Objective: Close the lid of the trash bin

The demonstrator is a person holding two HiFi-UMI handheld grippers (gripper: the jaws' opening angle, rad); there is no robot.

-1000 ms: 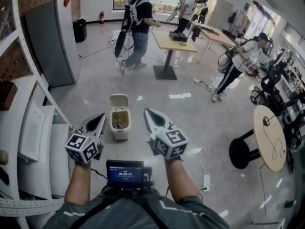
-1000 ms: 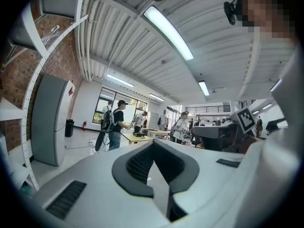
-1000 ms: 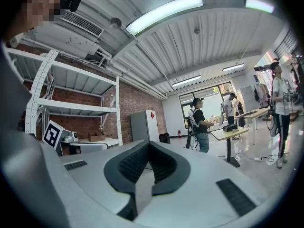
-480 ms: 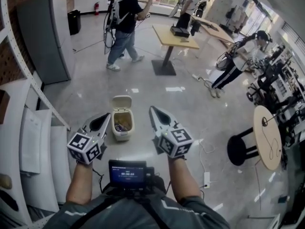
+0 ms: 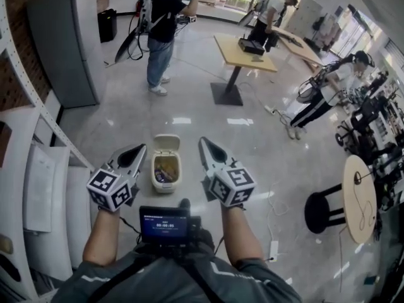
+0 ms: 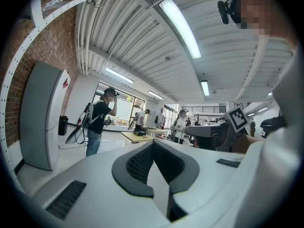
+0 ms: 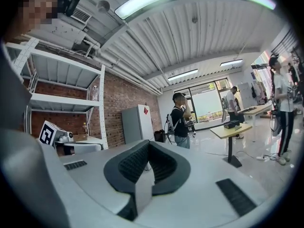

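Note:
A small cream trash bin [image 5: 166, 171] stands on the glossy floor with rubbish inside. Its lid [image 5: 166, 143] is tipped open at the far side. In the head view my left gripper [image 5: 137, 149] hovers just left of the bin and my right gripper [image 5: 204, 142] just right of it, both above floor level and apart from it. Both are shut with nothing between the jaws. The left gripper view [image 6: 153, 145] and the right gripper view [image 7: 148, 151] point level across the room, and the bin is hidden from both.
A white rack [image 5: 38, 169] and a grey cabinet [image 5: 63, 43] line the left side. A person [image 5: 161, 30] stands beyond the bin, near a wooden table [image 5: 243, 49]. A round table [image 5: 361, 197] and a black stool [image 5: 323, 210] are at the right. A power strip [image 5: 273, 250] lies on the floor.
The bin has come closer and now sits between the two grippers. Its lid stays open. The standing person has shifted left and farther back.

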